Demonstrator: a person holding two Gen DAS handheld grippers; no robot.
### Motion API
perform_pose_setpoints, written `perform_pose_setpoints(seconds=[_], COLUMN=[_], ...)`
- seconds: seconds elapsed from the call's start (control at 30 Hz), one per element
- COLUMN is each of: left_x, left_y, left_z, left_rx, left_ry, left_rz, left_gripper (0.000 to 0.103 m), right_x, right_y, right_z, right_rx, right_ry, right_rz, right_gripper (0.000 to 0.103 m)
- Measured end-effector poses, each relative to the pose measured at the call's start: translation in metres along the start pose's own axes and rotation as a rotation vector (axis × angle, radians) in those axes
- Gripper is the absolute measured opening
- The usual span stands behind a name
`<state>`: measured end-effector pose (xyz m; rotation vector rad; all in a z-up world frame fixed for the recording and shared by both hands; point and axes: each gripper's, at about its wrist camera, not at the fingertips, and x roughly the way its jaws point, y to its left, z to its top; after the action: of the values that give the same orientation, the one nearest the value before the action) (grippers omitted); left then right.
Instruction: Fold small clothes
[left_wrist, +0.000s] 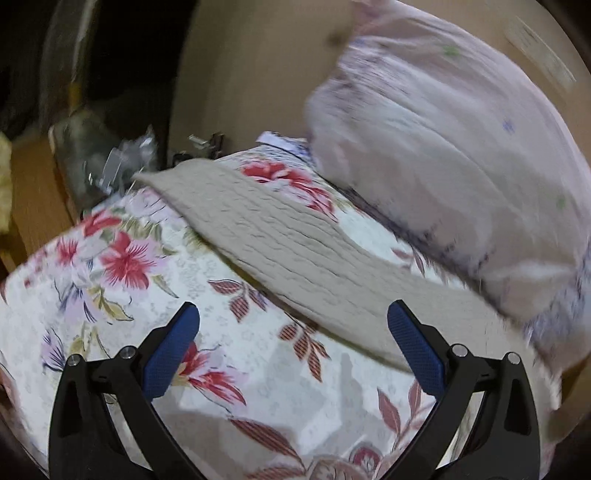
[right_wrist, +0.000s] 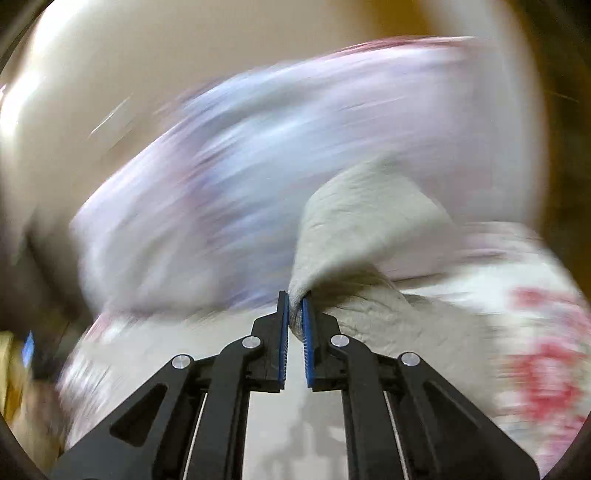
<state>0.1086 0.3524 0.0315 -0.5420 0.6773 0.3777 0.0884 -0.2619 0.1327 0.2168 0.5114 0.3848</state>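
The beige textured cloth (left_wrist: 295, 254) lies as a long strip across the floral bedsheet (left_wrist: 122, 266), running from about ten o'clock to four o'clock in the left wrist view, just beside a pale pink pillow (left_wrist: 443, 147) at one o'clock. The left gripper (left_wrist: 293, 347) hovers over the sheet with its jaws spread wide and nothing between them. The right gripper (right_wrist: 295, 314) has its jaws pinched on a bunched corner of the cloth, which rises toward one o'clock; the background there is blurred.

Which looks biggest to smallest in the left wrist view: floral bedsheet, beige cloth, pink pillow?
1. floral bedsheet
2. pink pillow
3. beige cloth
The pillow and bedsheet look close in size, and fisheye distortion leaves that order unsure.
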Motion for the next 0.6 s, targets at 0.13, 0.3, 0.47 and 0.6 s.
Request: perform_pose_setpoints(seconds=[0.13,0.3,0.47,0.6], left_x=[0.009,0.032,0.048,0.058], left_y=[0.01,0.028,0.049,0.061], left_z=[0.006,0.027,0.047,0.057], left_rx=[-0.031,-0.119,-0.233,-0.289], left_ry=[0.009,0.042,0.036,0.043], left_rz=[0.024,0.003,-0.006,0.024], left_gripper=[0.101,0.1,0.064,0.025], right_x=[0.053,0.025,-0.013,-0.027], right_y=[0.087,0.051,-0.026,-0.069], right_z=[-0.04,-0.039,-0.046,-0.057], right_rx=[-0.156,-0.049,0.091,0.19], right_ry=[0.219,0.126,0.107,0.108], right_rz=[0.179,0.122,-0.023,-0.088], right_gripper=[0.034,0.063,0.068,0.069])
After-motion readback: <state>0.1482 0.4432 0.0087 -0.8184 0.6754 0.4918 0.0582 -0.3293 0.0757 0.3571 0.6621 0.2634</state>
